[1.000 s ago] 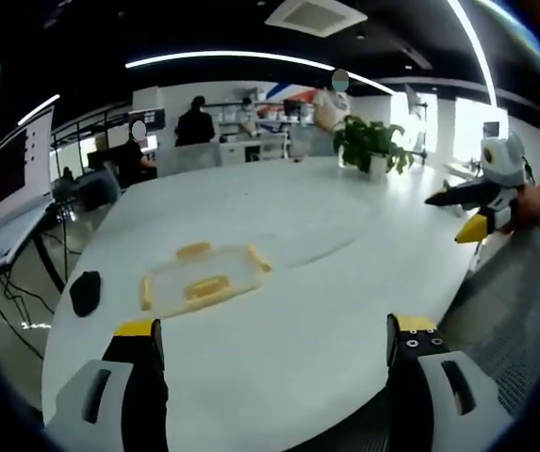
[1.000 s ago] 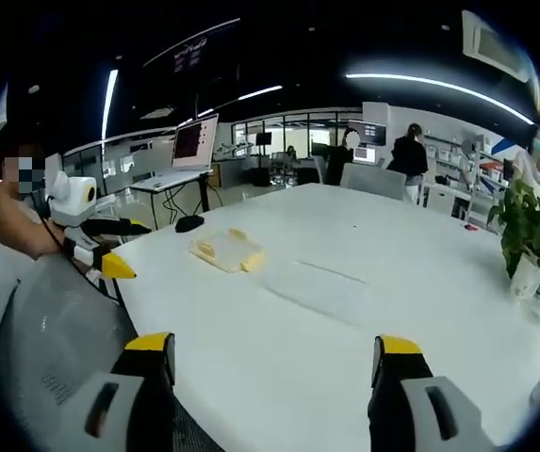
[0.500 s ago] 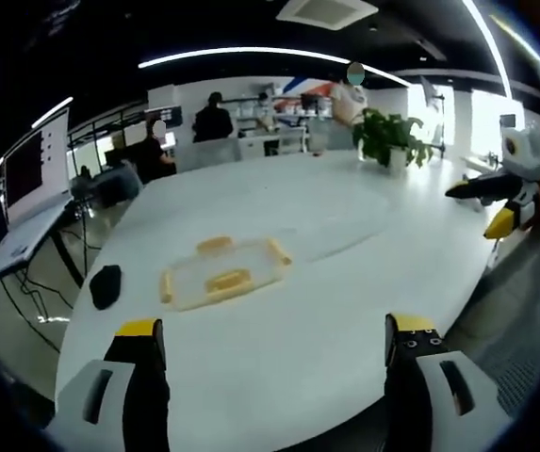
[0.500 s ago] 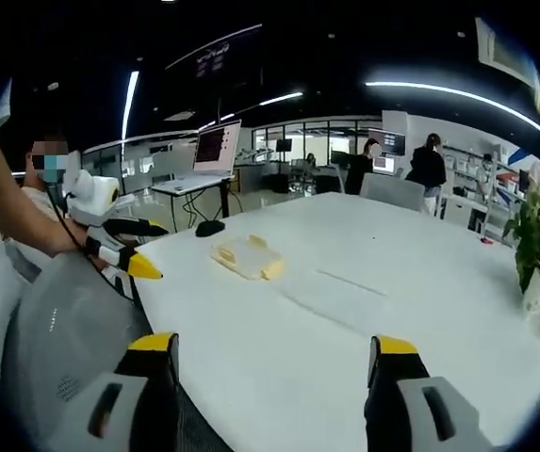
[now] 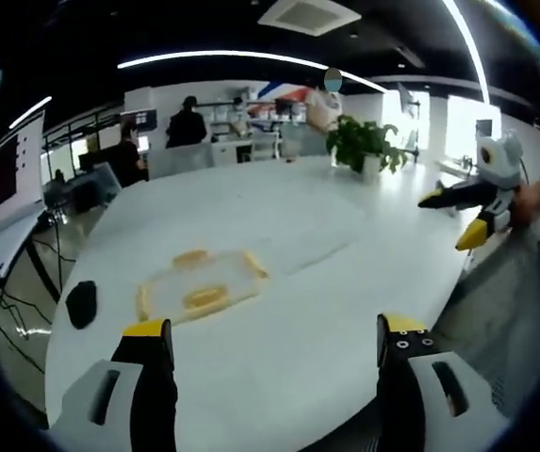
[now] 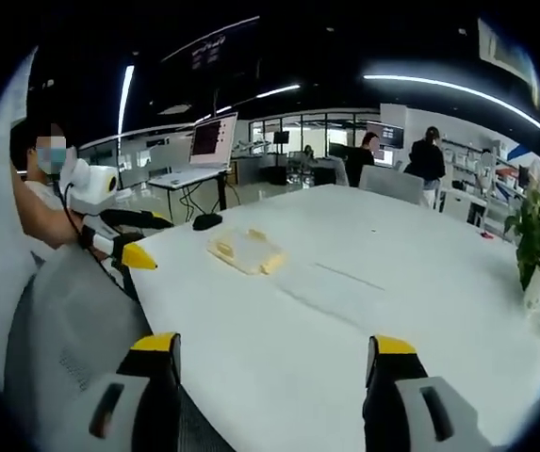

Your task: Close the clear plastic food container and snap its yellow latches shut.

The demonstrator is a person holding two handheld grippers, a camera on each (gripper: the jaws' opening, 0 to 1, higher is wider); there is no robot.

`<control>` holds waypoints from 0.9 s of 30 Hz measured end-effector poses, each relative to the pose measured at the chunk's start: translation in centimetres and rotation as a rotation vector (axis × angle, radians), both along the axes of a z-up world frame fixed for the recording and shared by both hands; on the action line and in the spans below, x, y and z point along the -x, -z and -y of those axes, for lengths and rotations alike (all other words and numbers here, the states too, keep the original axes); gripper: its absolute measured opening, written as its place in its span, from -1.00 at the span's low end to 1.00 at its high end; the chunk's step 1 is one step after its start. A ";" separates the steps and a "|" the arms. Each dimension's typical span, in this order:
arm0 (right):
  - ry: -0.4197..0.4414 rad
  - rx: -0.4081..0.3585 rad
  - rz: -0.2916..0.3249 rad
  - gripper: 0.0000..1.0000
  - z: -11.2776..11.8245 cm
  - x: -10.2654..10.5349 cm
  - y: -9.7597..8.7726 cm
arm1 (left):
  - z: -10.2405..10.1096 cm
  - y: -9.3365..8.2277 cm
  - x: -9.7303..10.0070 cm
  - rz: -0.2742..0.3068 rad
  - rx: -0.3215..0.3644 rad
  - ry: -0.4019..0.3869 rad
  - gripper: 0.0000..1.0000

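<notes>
the clear plastic food container (image 5: 197, 290) with its yellow latches (image 5: 204, 298) lies flat on the white table (image 5: 298, 245), well apart from both grippers; the left gripper (image 5: 268, 350) hangs over the near table edge, jaws spread, nothing between them; the right gripper (image 6: 272, 362) likewise has its jaws spread and empty; a black computer mouse (image 5: 81, 303) lies beside the container; a potted plant (image 5: 364, 144) stands at the far side.

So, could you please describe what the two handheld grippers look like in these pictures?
Each gripper has two black fingers with yellow tips on light grey bodies. That shows on the left gripper and the right gripper. Seen from across the table, each carries a white housing, and a dark cable trails from the left one.
</notes>
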State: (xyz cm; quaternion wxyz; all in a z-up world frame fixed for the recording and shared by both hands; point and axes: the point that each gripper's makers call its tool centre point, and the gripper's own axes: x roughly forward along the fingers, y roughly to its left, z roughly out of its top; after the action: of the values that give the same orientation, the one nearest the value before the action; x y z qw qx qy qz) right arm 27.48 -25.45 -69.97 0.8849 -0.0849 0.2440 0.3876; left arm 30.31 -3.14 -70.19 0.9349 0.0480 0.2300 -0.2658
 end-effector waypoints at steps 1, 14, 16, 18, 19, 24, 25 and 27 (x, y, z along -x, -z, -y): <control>-0.028 0.044 0.014 0.53 -0.2 0.1 0.3 | -0.2 -0.1 -0.3 0.001 0.015 0.003 0.71; -0.068 0.102 0.024 0.46 -2.2 -1.3 0.4 | -1.0 0.9 -0.2 -0.023 0.027 0.070 0.69; -0.065 0.108 0.023 0.45 -2.5 -1.8 0.4 | -1.3 1.0 -0.3 -0.020 0.023 0.078 0.69; -0.068 0.104 0.028 0.45 -2.9 -2.2 0.2 | -1.6 0.9 -0.5 -0.018 0.015 0.084 0.69; -0.072 0.112 0.030 0.44 -3.1 -2.5 0.2 | -1.8 0.8 -0.7 -0.015 0.013 0.087 0.69; -0.089 0.123 0.041 0.41 -3.8 -3.4 -0.1 | -2.7 0.8 -1.3 -0.006 -0.005 0.095 0.68; -0.090 0.124 0.044 0.40 -3.9 -3.6 -0.1 | -2.9 0.8 -1.5 -0.004 -0.010 0.095 0.68; -0.096 0.132 0.048 0.40 -4.2 -4.0 -0.2 | -3.5 0.7 -1.9 -0.002 -0.013 0.086 0.68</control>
State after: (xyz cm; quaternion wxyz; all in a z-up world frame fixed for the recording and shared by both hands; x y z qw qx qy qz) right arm 31.43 -21.30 -69.79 0.8633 -0.1637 0.2435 0.4106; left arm 32.17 0.32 -70.91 0.9220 0.0636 0.2305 -0.3045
